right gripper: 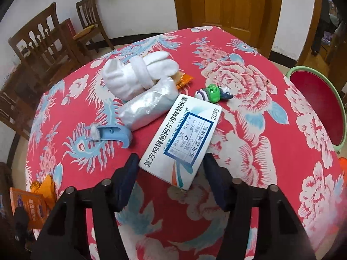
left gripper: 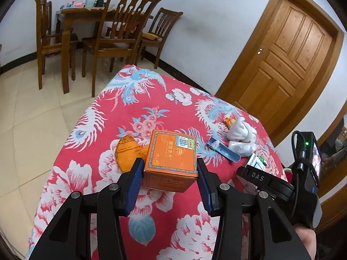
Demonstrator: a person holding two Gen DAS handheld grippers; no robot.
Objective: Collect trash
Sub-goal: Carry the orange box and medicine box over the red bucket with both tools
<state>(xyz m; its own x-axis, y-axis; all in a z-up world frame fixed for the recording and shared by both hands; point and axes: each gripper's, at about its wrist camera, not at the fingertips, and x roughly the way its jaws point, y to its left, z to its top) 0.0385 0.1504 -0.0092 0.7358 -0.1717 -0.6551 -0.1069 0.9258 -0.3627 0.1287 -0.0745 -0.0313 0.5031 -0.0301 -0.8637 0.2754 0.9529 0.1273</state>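
An orange carton [left gripper: 171, 158] sits between the blue pads of my left gripper [left gripper: 170, 169], which is shut on its two sides over the red floral tablecloth [left gripper: 91, 173]. In the right wrist view a white medicine box [right gripper: 184, 136] lies flat and askew on the cloth. My right gripper [right gripper: 170, 162] straddles its near end, jaws open, with both fingertips close beside the box. Beyond it lie a white glove [right gripper: 138, 75], a silvery plastic-wrapped bundle [right gripper: 147, 108], a blue plastic hook [right gripper: 112, 133], an orange wrapper [right gripper: 183, 79] and a small green toy [right gripper: 213, 93].
A crumpled orange bag [left gripper: 128, 151] lies just left of the carton. A red basin with a green rim [right gripper: 340, 117] stands off the table's right edge. Wooden chairs [left gripper: 108, 43] and a dining table stand behind on the tiled floor, with a wooden door [left gripper: 286, 60] to the right.
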